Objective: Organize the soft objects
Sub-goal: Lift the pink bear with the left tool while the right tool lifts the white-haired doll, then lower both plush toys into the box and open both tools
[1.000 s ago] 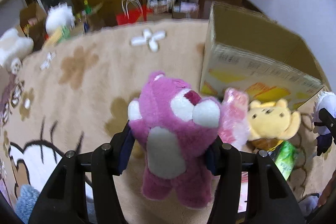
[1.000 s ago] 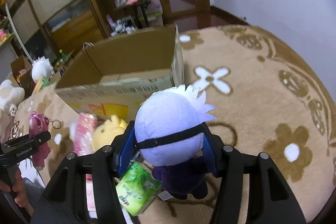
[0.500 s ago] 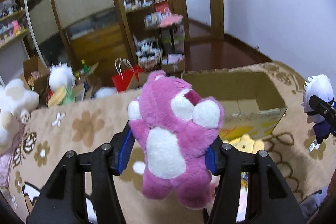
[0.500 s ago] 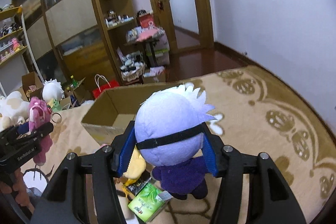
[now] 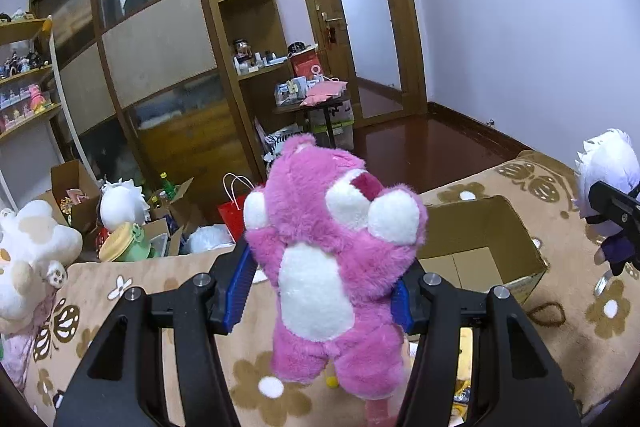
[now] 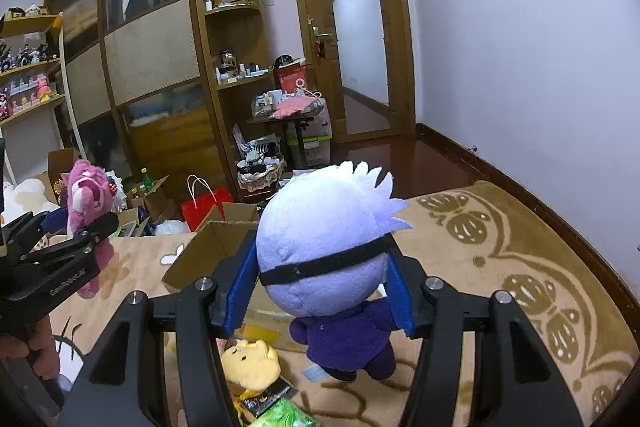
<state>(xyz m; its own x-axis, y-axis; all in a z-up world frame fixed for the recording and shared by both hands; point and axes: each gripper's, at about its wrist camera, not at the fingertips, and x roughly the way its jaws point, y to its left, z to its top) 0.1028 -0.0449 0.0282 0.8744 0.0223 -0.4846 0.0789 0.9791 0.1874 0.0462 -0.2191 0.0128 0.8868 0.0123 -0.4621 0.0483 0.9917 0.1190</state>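
Note:
My left gripper is shut on a pink plush bear with a white belly, held upright in the air. My right gripper is shut on a white-haired doll with a black blindfold and purple body. Each gripper shows in the other view: the bear at the left, the doll at the right edge. An open cardboard box stands on the tan patterned carpet below and beyond both toys. A yellow plush lies on the carpet by the box's near side.
A green packet lies near the yellow plush. A large white plush sits at the left carpet edge. Beyond the carpet are a red bag, open boxes with clutter, wooden cabinets and a door. A hand grips the left tool.
Both grippers have risen and tilted up with their toys. The box and carpet dropped lower in view; the cabinets and door came into sight.

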